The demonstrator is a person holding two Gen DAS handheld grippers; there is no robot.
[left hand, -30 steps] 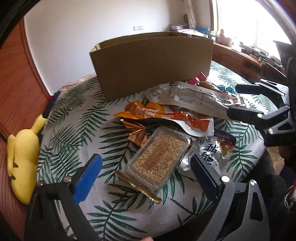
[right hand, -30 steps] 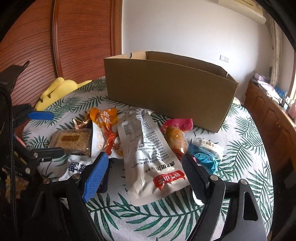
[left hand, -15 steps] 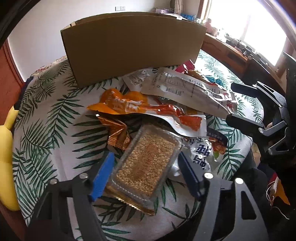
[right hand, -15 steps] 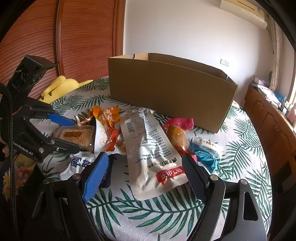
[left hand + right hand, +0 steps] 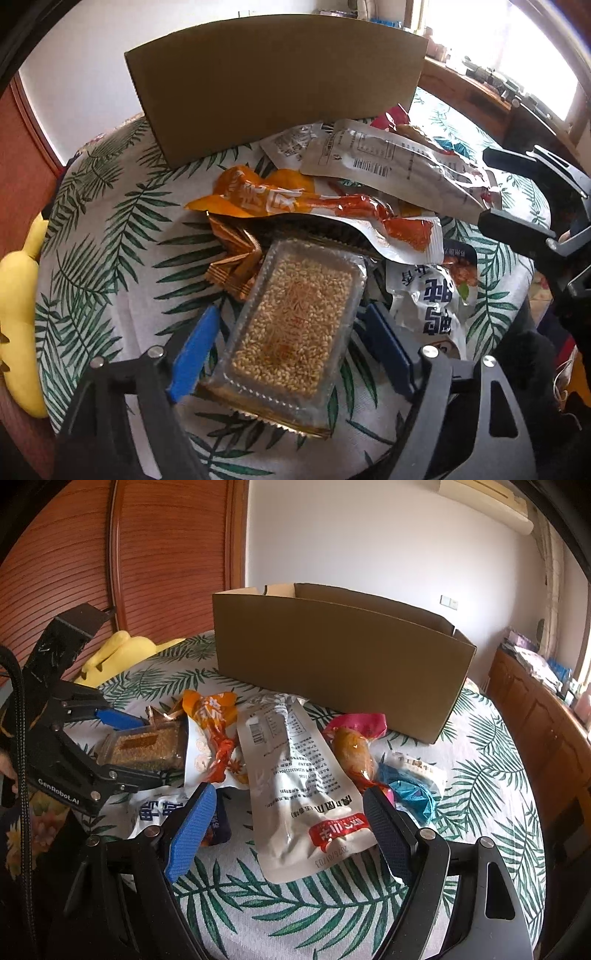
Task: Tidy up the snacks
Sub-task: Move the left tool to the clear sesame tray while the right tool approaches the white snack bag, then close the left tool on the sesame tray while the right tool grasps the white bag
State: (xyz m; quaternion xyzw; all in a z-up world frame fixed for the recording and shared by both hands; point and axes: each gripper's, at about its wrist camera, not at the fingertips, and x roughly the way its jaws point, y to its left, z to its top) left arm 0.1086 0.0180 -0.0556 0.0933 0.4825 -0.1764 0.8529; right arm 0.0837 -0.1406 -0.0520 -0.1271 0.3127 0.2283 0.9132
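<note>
A clear tray of sesame snack [image 5: 295, 317] lies on the leaf-print tablecloth [image 5: 110, 229]. My left gripper [image 5: 291, 314] straddles it, jaws opening; the blue pads [image 5: 195, 350] stand a little off its sides. The right wrist view shows the same tray [image 5: 144, 747] between the left gripper's [image 5: 147, 747] fingers. My right gripper [image 5: 290, 794] hovers open over a long white pouch [image 5: 299, 786] and holds nothing. An orange packet [image 5: 280, 199] overlaps the tray's far end. Behind the pile stands an open cardboard box [image 5: 332, 657].
More snacks lie around: a white bag with blue characters [image 5: 432, 299], a gold wrapper [image 5: 232, 258], a pink-ended packet [image 5: 351, 746], a blue wrapper [image 5: 410, 794]. A yellow plush toy [image 5: 18, 314] sits at the table's left edge. A wooden cabinet [image 5: 546, 731] runs along the right.
My left gripper has come down and forward over the sesame tray, which now lies between its jaws. The jaws narrowed, then widened a little. The right gripper has stayed put.
</note>
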